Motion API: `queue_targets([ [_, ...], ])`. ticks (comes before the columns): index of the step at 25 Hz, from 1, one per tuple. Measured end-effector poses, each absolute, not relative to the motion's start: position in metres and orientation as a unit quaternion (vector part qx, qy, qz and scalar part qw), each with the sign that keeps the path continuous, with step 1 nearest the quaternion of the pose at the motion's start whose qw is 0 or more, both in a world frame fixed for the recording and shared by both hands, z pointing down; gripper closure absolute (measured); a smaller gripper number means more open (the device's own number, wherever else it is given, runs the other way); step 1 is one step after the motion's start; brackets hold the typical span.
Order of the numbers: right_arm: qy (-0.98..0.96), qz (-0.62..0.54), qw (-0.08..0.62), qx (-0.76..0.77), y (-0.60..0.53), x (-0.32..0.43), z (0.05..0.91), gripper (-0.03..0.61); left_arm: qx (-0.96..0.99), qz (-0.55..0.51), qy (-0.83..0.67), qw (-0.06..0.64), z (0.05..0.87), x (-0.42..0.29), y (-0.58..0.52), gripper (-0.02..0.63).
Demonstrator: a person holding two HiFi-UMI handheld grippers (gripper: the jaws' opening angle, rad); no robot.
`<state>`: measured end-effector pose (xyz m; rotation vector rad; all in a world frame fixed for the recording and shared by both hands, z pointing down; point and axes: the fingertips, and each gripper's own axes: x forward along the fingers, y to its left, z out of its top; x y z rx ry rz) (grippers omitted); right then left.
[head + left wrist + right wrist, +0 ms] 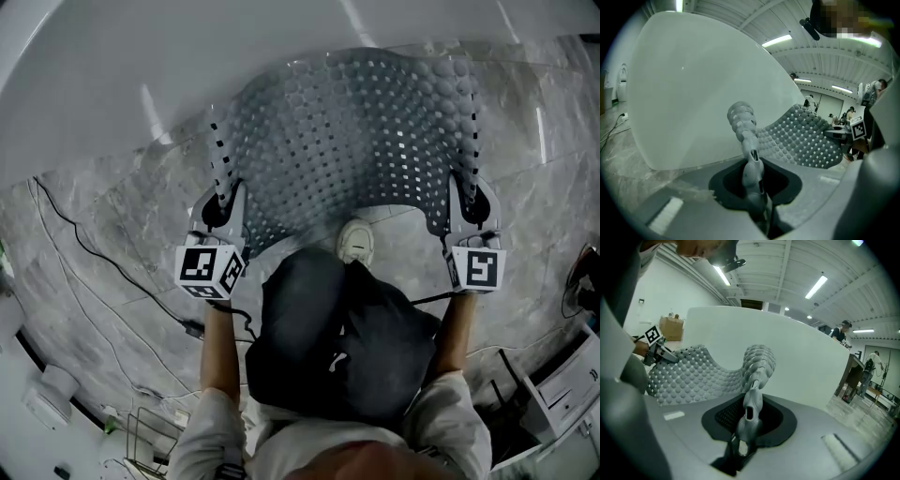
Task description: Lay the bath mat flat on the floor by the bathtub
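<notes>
Grey rubber bath mat (352,141) hangs spread beside the white bathtub (112,66), above the marble floor (103,234), its near corners pinched in the closed jaws of the left gripper (222,204) and right gripper (469,200). Its middle sags between them; uneven release could leave it folded or riding up the tub wall.

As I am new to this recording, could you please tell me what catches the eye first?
A grey bubbled mat spreads across the middle, held by its near corners: the left gripper is shut on one, the right gripper on the other. Behind it curves the white bathtub, and a pale shoe stands on the marble floor by the mat's near edge.
</notes>
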<state>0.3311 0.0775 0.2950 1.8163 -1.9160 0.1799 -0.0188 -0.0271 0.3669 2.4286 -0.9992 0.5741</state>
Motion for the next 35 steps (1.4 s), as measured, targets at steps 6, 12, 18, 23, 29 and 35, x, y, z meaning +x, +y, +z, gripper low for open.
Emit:
queue_targets([
  [6,-0.708,0.079,0.266,0.65,0.067,0.335,0.335,0.507,0.867,0.227,-0.37,0.244,0.413,-0.025,-0.031,0.551],
  [12,-0.712,0.097,0.285,0.634,0.056,0.34,0.379,0.505,0.853,0.25,-0.38,0.257,0.457,-0.028,-0.033,0.551],
  [18,-0.711,0.126,0.307,0.62,0.045,0.345,0.416,0.503,0.832,0.277,-0.388,0.282,0.49,-0.03,-0.035,0.551],
  [23,-0.704,0.133,0.325,0.617,0.04,0.351,0.442,0.502,0.817,0.295,-0.401,0.291,0.511,-0.036,-0.037,0.551],
  [29,-0.696,0.135,0.348,0.613,0.031,0.356,0.471,0.493,0.799,0.317,-0.422,0.286,0.533,-0.04,-0.041,0.543],
  [35,-0.679,0.122,0.391,0.609,0.023,0.366,0.497,0.482,0.79,0.334,-0.43,0.282,0.544,-0.039,-0.043,0.538],
])
